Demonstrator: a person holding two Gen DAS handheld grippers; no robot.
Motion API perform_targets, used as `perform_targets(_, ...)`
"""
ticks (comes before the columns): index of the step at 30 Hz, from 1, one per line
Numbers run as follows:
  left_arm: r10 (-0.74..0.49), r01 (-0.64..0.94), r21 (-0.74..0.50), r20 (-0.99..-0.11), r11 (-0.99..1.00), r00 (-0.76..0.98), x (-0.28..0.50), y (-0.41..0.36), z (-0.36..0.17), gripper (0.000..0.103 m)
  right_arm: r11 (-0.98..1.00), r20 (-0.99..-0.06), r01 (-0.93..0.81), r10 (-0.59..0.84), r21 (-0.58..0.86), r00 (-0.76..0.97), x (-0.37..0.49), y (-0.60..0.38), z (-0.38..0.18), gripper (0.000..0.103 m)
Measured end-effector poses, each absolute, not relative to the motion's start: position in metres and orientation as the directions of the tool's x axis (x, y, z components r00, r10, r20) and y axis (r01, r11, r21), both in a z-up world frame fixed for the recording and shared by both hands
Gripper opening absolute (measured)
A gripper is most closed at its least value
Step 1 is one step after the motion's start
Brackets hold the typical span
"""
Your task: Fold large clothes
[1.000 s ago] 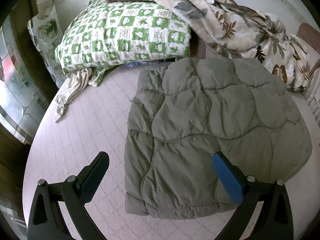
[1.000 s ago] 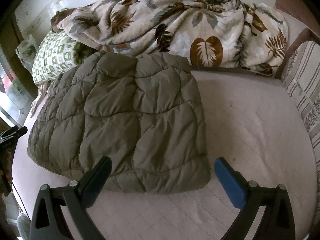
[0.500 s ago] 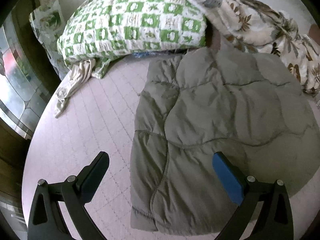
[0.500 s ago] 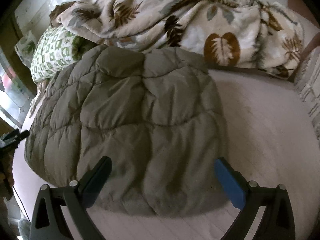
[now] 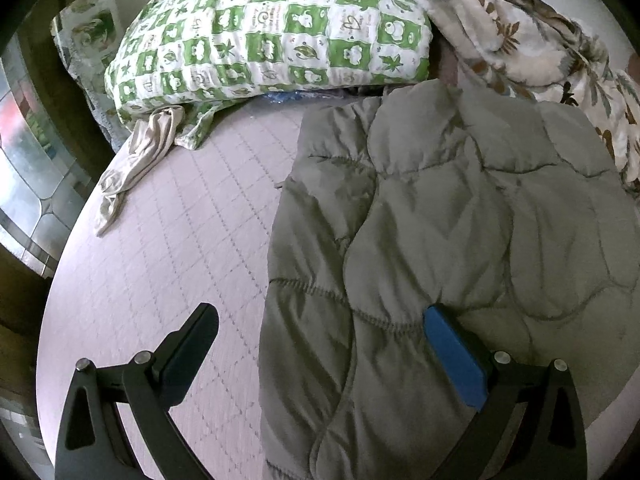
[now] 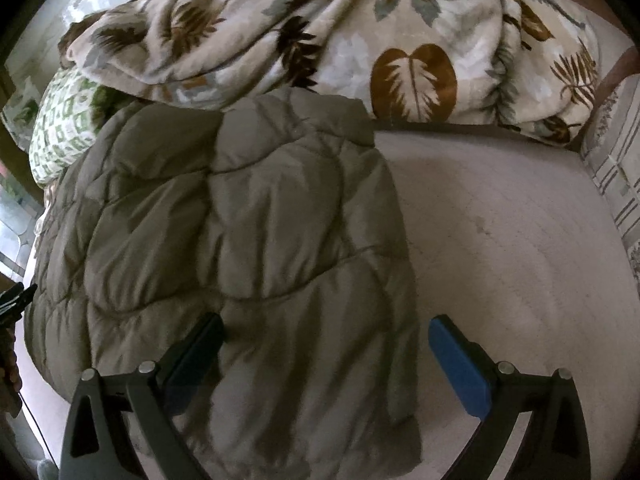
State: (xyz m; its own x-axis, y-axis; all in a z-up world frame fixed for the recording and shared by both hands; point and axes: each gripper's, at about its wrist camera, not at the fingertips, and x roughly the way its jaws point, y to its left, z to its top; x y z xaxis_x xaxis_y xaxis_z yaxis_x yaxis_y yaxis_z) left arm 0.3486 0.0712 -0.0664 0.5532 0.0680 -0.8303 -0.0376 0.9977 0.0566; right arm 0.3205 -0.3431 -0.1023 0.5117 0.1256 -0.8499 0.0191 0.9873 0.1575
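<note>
Bedding fills the background; both grippers, left (image 5: pixel 320 344) and right (image 6: pixel 326 346), jaws spread wide and empty, have closed in on the jacket (image 5: pixel 440 240), probably to grab its near corners.

bare mattress (image 5: pixel 168 248) is lying open along the left edge and again toward the right edge (image 6: pixel 500 240), giving clear passage on both sides of the folded quilted garment (image 5: pixel 460 220). the green checked pillow (image 5: pixel 272 32) and leaf-print blanket (image 6: pixel 320 40) are blocking the far edge, with a beige cloth (image 5: pixel 136 160) trailing near the far left corner.
</note>
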Motion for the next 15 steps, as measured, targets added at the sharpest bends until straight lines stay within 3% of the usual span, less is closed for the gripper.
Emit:
perform_targets(10,-0.103,0.003,-0.113,-0.885,0.994,0.455,0.377,0.091,-0.09,0.103,0.959,-0.882,0.013,0.256,0.284,0.397,0.358,-0.365,-0.128,0.103)
perform_targets(15,-0.115,0.032,-0.112,-0.895,0.993,0.431,0.387,0.088,-0.097,0.103,0.932,-0.879,0.026,0.33,0.361,0.344,0.371,-0.374,-0.139,0.103)
